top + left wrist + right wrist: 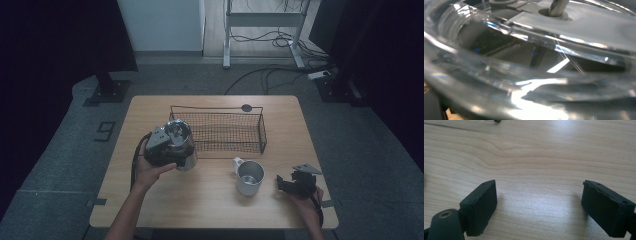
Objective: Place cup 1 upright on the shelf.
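Note:
A clear glass vessel (180, 137), round mouth facing up, is held at the front left corner of the black wire basket (225, 131). My left gripper (171, 150) is shut on it; in the left gripper view its curved shiny wall (524, 75) sits right against the camera and hides the jaws. A steel mug (249, 176) stands upright on the table in front of the basket, handle toward the back left. My right gripper (286, 183) rests low over the wood just right of the mug, and it stands open (539, 195) with only bare wood between its pads.
The wooden table (200, 200) has free room along its front and left. The basket looks empty and takes up the back middle. A small dark disc (246, 107) lies by the basket's far rim. Grey floor, a desk frame and cables lie beyond the table.

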Demonstrator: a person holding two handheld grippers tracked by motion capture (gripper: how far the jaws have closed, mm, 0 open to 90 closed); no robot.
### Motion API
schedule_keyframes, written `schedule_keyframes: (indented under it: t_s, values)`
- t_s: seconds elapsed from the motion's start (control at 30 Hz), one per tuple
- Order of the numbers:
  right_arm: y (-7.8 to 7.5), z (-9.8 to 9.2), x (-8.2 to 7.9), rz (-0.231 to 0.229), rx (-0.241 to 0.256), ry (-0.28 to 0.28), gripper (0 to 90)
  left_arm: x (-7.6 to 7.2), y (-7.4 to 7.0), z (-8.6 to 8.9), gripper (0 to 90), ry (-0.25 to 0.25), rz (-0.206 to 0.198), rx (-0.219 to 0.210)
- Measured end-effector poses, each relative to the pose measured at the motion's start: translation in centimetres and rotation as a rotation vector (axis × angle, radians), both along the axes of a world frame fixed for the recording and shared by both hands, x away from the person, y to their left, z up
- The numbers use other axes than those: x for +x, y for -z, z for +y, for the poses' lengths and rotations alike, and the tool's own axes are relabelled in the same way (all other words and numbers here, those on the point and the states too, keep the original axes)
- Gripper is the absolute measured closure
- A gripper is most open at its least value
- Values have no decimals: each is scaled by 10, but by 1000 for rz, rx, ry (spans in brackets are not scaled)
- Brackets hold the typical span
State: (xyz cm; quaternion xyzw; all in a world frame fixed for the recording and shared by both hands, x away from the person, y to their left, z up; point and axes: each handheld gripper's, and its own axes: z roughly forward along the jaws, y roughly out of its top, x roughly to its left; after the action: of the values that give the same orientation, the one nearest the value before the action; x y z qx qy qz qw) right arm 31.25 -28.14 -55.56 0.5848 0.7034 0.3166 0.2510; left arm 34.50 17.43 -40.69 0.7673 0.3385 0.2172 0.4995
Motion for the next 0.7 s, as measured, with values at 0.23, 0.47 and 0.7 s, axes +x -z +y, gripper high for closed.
schedule_keyframes:
  t_s: [0.23,0.47,0.7]
  values:
    - [0,0,0,-1,-1,0,129,3,-3,-2,43,-1,-9,9]
    - [0,0,0,-1,-2,0,129,6,-3,-2,43,10,-3,4]
    - [0,0,0,-1,-2,1,130,10,-8,-5,43,12,-10,8]
